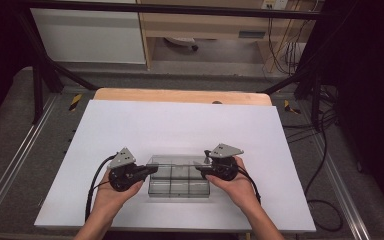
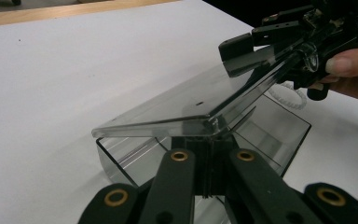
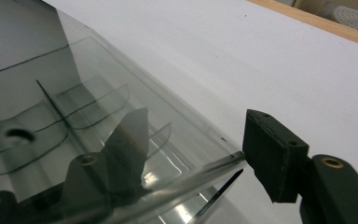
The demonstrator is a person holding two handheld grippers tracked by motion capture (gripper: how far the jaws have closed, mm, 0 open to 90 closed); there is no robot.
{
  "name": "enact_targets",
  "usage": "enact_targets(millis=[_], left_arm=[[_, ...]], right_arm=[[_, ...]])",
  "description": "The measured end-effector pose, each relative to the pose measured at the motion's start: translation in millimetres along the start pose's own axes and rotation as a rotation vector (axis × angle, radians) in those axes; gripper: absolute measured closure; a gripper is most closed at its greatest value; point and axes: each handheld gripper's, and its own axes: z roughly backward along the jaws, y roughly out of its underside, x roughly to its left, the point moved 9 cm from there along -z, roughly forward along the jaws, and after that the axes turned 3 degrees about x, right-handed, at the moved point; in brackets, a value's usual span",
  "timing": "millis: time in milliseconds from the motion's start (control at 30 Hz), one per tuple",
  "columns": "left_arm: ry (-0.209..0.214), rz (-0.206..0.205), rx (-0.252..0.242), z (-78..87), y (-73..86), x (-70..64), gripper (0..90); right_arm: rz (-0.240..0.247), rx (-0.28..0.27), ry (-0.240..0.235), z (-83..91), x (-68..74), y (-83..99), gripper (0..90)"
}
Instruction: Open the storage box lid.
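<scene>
A clear smoky box (image 1: 179, 181) with inner dividers sits on the white sheet (image 1: 180, 130), low in the middle of the high view, between the 2 hands. Its lid (image 2: 186, 105) is lifted and tilted, hinged open above the tray.

The left gripper (image 1: 147, 171) comes in from the lower left of the high view, held in the left hand (image 1: 111, 197). In the left gripper view its 2 black jaws rise from the bottom centre and stand close together on the near end of the box, where the lid's corner meets the tray wall; they look clamped on that end, with a thin upright wall between them.

The right gripper (image 1: 203, 170) sits at the box's right end in the high view, held by the right hand (image 1: 235, 187). In the left gripper view it shows at the upper right (image 2: 242, 51), its jaws pinched on the far edge of the raised lid, fingers (image 2: 349, 63) wrapped around its body. In the right gripper view 1 jaw pad lies at the lower right, against the lid's edge, and the other is seen dimly through the plastic at the lower left, so the lid lies between them.

The compartments (image 3: 93, 109) seen through the lid are bare. A wooden table edge (image 1: 180, 95) runs beyond the sheet at the middle of the high view.
</scene>
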Motion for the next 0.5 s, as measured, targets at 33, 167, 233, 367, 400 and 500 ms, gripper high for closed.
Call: enact_targets(millis=[33,167,233,367,400,500], left_arm=[[-0.001,0.001,-0.001,0.1,-0.1,0.1,89.9],[-0.002,-0.001,0.000,0.0,0.1,0.4,89.9],[-0.003,-0.001,0.001,-0.2,0.3,0.3,89.9],[-0.002,-0.001,0.002,-0.5,0.4,0.2,89.9],[-0.003,-0.002,0.003,-0.5,0.5,0.2,89.9],[-0.004,-0.002,0.004,-0.7,0.8,0.4,89.9]], right_arm=[[0.001,0.000,0.003,-0.9,-0.7,0.2,42.0],[-0.008,-0.005,-0.002,-3.0,-2.8,0.2,46.1],[0.000,-0.006,0.003,-3.6,-3.3,0.5,47.3],[0.009,-0.007,0.009,-4.0,-4.6,0.8,50.8],[0.011,-0.008,0.010,-4.0,-4.8,0.8,51.9],[0.013,-0.014,0.012,-4.1,-5.0,0.4,54.1]])
